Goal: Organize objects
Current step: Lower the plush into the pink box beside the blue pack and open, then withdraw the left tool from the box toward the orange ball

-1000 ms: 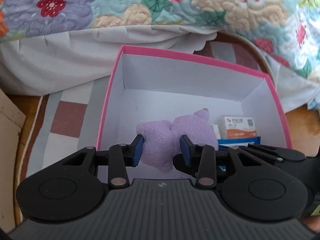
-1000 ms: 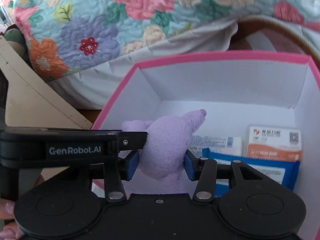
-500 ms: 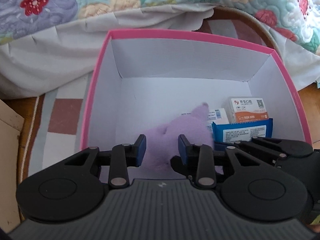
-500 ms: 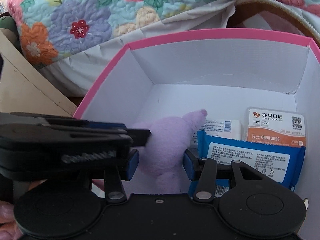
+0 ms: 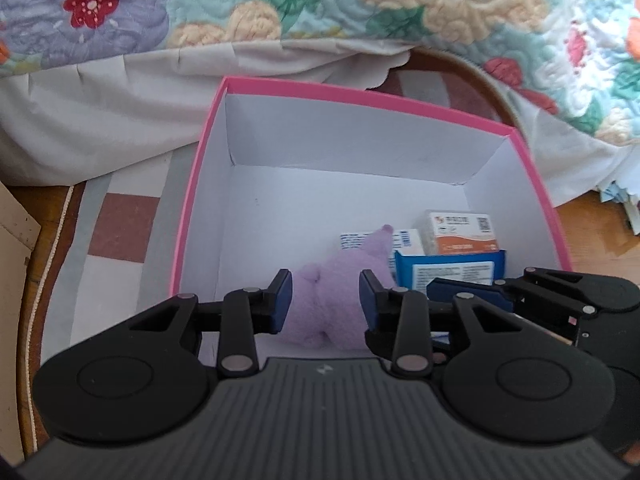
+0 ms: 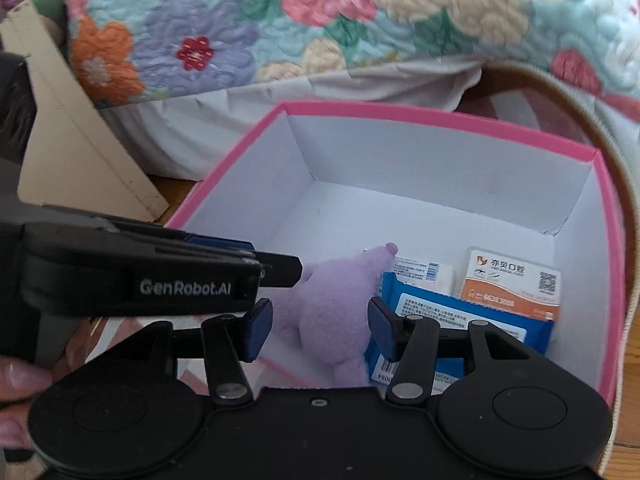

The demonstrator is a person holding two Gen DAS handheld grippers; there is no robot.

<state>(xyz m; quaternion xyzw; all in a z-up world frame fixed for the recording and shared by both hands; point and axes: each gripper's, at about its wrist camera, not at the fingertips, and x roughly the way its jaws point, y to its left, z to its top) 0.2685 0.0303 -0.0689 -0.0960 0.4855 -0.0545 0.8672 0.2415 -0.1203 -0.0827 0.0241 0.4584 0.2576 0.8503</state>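
A purple plush toy point(image 5: 334, 300) lies on the white floor of the pink-rimmed box point(image 5: 360, 96), also seen in the right wrist view point(image 6: 332, 312). My left gripper point(image 5: 325, 300) is open above the toy, pads apart from it. My right gripper point(image 6: 318, 324) is open too, its pads clear of the plush on both sides. Beside the toy lie a blue wipes pack point(image 6: 460, 312), an orange-and-white dental box point(image 6: 512, 284) and a white box point(image 6: 424, 272). The left gripper's body point(image 6: 160, 276) crosses the right wrist view.
A floral quilt point(image 5: 320, 0) and grey bed skirt point(image 5: 100, 112) hang behind the box. A cardboard piece point(image 6: 80, 152) stands at the left. The box sits on a checked rug point(image 5: 120, 232) over wooden floor point(image 5: 592, 232).
Both grippers opened and let go of the plush toy, which now rests on the box floor. Both grippers have drawn back and up from it.
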